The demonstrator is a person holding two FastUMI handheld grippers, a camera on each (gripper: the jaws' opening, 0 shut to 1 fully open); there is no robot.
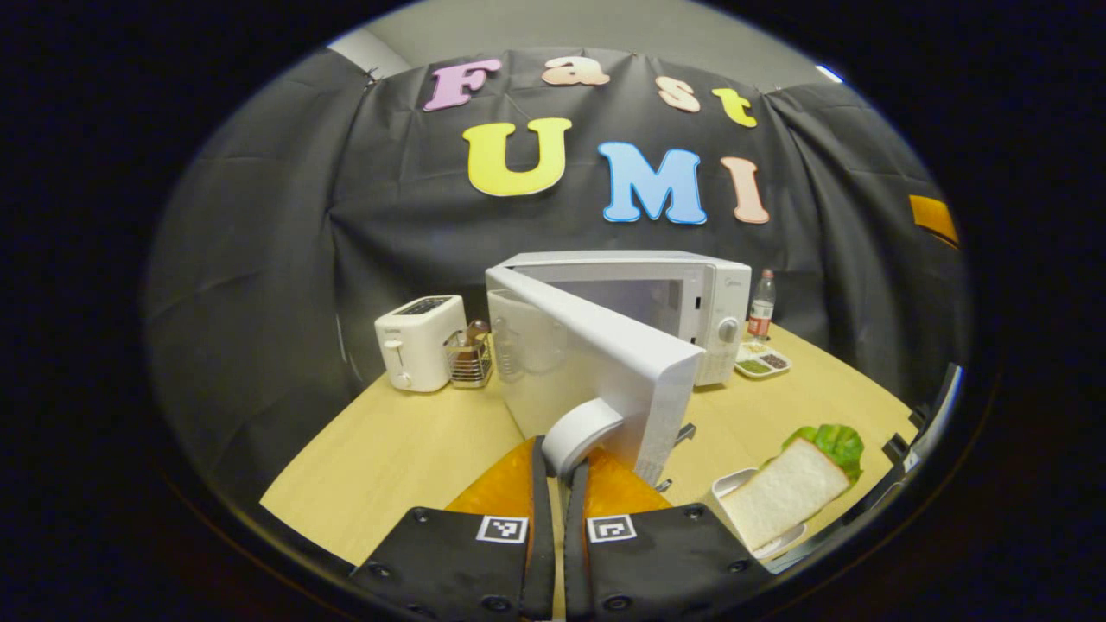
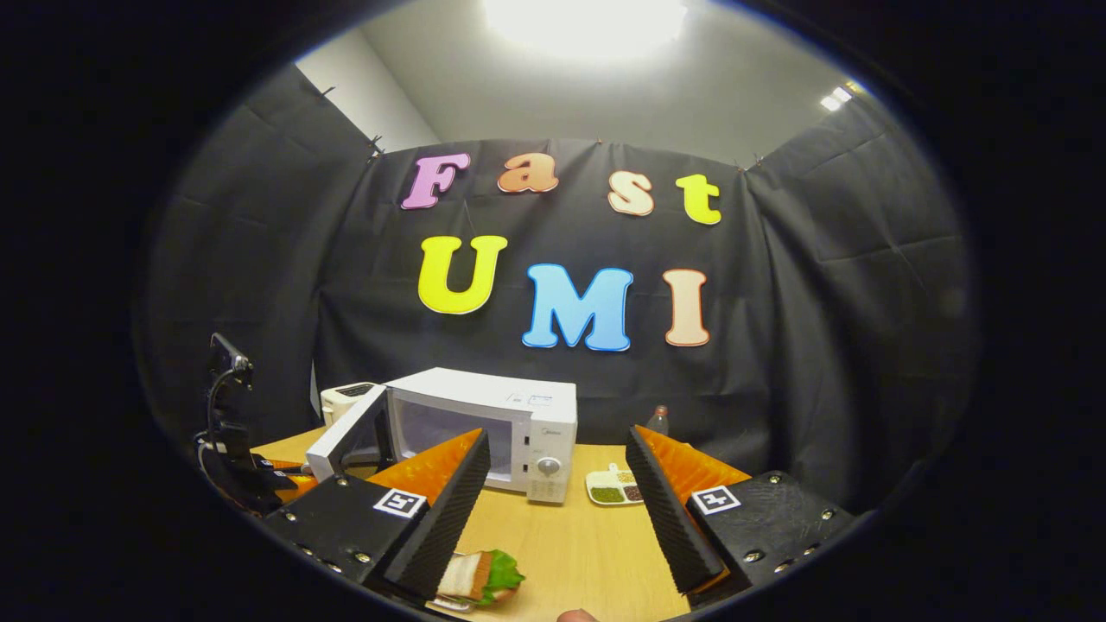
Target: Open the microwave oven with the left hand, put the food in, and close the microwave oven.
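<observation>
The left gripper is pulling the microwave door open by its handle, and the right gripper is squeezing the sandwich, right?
Not quite. The right gripper is open and holds nothing; in the right gripper view the sandwich lies on the table below it. The rest is right: the left gripper is shut on the handle of the microwave door, which stands open.
</observation>
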